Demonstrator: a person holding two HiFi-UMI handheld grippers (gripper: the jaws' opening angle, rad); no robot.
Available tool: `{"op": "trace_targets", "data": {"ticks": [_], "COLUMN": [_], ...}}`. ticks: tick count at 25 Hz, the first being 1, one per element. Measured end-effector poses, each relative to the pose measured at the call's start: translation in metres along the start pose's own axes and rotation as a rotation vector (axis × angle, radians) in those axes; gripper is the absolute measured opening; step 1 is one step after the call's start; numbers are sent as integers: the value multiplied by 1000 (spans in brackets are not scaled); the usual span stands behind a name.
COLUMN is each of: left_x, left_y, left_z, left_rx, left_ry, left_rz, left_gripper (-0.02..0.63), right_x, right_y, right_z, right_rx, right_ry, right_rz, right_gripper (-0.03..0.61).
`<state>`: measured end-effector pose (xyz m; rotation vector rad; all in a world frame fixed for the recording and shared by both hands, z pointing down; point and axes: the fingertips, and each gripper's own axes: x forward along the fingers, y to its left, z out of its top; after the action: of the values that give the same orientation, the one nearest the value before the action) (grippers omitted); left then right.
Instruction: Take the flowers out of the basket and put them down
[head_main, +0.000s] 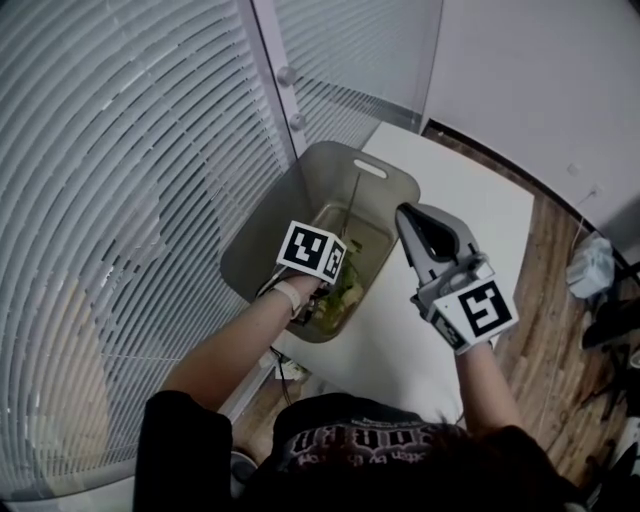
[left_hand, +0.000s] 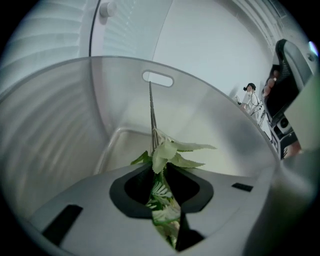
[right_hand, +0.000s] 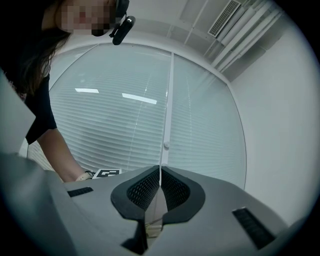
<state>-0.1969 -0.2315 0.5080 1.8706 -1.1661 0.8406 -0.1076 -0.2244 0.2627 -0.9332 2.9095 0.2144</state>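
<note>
Left gripper is nearly closed, pinching the flowers down inside the basket, stem pointing ahead. Right gripper is closed, empty.

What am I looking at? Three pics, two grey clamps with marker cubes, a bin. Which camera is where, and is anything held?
There is no robot. A person holds a two-jaw gripper in each hand. The head view looks steeply down from the person's head. The other two cameras ride on the grippers and look along their jaws. The marker cubes are part of the grippers.

A grey basket with a handle slot stands at the window end of a white table. The left gripper reaches into it, its jaws closed on the leafy part of a flower sprig. The sprig's thin stem runs up toward the slot. The right gripper is shut and empty, held above the table and facing the window blinds.
</note>
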Motion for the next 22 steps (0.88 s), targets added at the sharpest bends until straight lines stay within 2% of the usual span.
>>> {"op": "trace_targets", "data": {"ticks": [10, 22], "left_x": [-37, -98], "left_y": [-15, -28], "left_z": [32, 79], "left_rx": [15, 156], "left_ry": [-144, -337], "left_rz": [-33, 1], "left_gripper": [83, 84], "right_x": [-4, -4], "right_y": [-6, -7], "right_z": [2, 3], "right_rx": [-2, -27], "right_ry": [3, 15], "right_rz": [-14, -27], "right_gripper": [29, 29]}}
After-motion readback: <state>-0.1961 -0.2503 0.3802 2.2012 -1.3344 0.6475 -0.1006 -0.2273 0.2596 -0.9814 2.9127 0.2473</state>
